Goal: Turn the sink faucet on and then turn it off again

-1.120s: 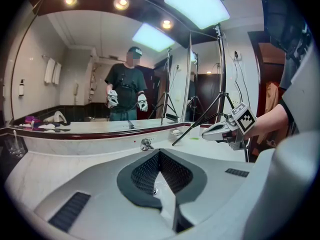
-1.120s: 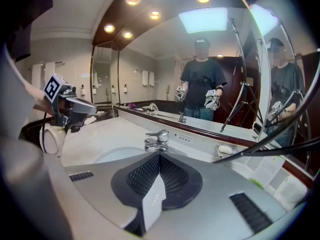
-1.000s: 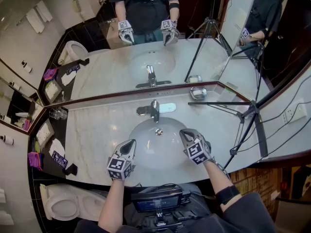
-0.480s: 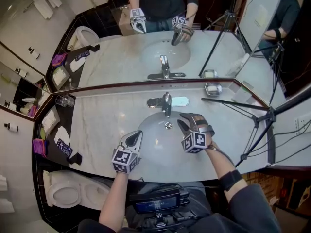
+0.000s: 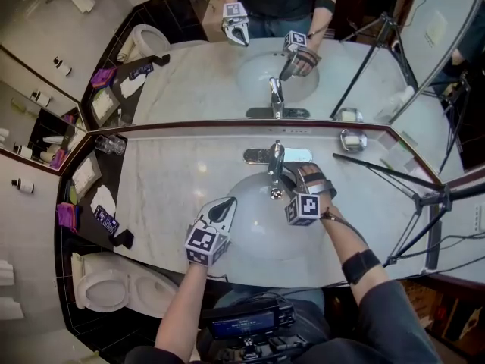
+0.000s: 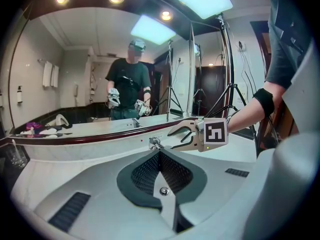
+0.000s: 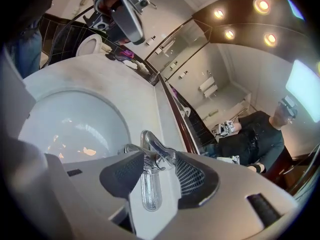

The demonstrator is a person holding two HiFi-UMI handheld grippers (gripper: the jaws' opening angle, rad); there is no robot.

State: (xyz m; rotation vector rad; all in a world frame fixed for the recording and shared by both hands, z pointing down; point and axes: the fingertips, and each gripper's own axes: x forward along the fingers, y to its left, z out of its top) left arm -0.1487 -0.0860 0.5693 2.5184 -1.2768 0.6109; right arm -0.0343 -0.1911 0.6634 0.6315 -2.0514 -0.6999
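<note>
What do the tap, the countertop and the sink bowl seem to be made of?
The faucet looks like chrome-plated metal: it shows mirror-bright reflections. The countertop seems to be polished marble or a look-alike stone: pale, faintly veined, glossy. The basin is probably glazed white ceramic: smooth, with glints of light.

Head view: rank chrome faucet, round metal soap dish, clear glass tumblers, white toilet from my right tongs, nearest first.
1. Chrome faucet, between the right tongs, whose jaws have just been opening.
2. Round metal soap dish, counter's right.
3. Clear glass tumblers, far left.
4. White toilet, lower left.
</note>
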